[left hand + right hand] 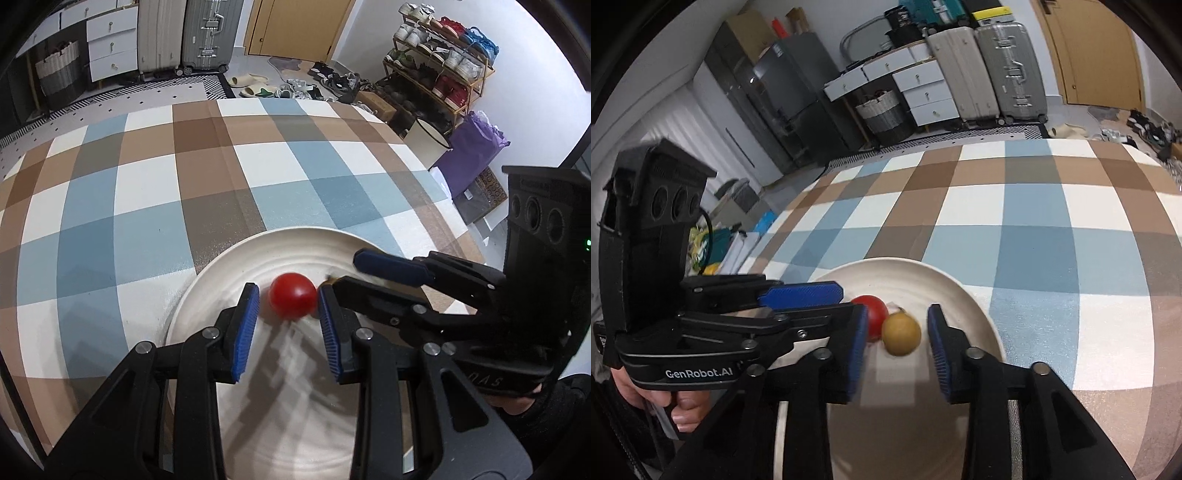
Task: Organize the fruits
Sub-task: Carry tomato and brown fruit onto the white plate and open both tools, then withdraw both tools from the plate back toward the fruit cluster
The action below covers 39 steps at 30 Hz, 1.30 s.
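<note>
Claws first: my right gripper (897, 312) stands open, its pads clear on both sides of the yellow fruit (901, 334), which lies on the white plate (905, 264). My left gripper (288, 290) is narrow around the red tomato (293, 295). One pad touches it and a sliver shows at the other, so I cannot tell if I'm pinching it. Both fruits sit side by side on the plate. Beyond, the checked tablecloth (258, 166) shows no other fruit, so I judge the job nearly done.
</note>
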Motion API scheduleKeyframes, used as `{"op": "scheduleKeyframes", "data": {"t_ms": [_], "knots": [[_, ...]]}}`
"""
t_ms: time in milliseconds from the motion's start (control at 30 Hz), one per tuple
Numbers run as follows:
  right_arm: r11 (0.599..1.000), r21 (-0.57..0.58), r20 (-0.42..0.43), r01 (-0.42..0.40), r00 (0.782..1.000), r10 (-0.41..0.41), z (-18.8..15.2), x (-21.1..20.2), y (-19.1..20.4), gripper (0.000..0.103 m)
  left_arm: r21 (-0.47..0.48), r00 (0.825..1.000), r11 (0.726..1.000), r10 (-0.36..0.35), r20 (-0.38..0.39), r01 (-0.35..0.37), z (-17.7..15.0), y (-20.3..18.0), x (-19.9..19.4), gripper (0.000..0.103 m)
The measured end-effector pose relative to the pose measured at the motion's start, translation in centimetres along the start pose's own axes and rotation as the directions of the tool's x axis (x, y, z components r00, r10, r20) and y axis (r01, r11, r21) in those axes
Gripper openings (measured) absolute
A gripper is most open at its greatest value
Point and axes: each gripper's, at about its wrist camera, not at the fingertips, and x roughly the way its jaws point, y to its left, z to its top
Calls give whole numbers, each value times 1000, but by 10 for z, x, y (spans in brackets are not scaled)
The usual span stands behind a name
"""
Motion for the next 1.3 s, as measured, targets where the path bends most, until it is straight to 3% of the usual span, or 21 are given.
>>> {"op": "scheduleKeyframes", "data": {"t_ms": [100, 367, 533, 700, 867, 1033, 1100, 1200, 1300], "knots": [[999, 35, 24, -11, 1000, 10, 0, -9, -4, 46, -3, 1000, 1000, 14, 22, -14, -4, 0, -14, 31], [1000, 24, 144, 16, 989, -19, -2, -63, 7, 48, -49, 996, 999, 28, 84, -24, -28, 2, -53, 31], [1000, 12, 185, 29, 982, -31, -13, -87, 21, 49, -50, 992, 998, 35, 120, -29, -50, -4, -83, 31], [999, -15, 222, 43, 974, -38, -27, -105, 37, 60, -33, 985, 998, 56, 160, -51, -73, -17, -111, 37], [997, -42, 236, 60, 971, -49, -43, -119, 53, 62, -25, 981, 998, 66, 184, -62, -96, -29, -130, 39], [997, -62, 241, 47, 970, -31, -65, -131, 70, 76, -24, 974, 995, 99, 204, -96, -122, -40, -144, 50], [996, -69, 237, 51, 971, -34, -71, -133, 76, 83, -26, 965, 991, 134, 225, -131, -132, -46, -149, 59], [996, -76, 227, 47, 974, -28, -79, -136, 85, 84, -52, 957, 989, 150, 250, -141, -146, -49, -157, 74], [996, -77, 236, 41, 972, -22, -88, -141, 92, 85, -72, 954, 988, 147, 261, -133, -155, -50, -162, 77]]}}
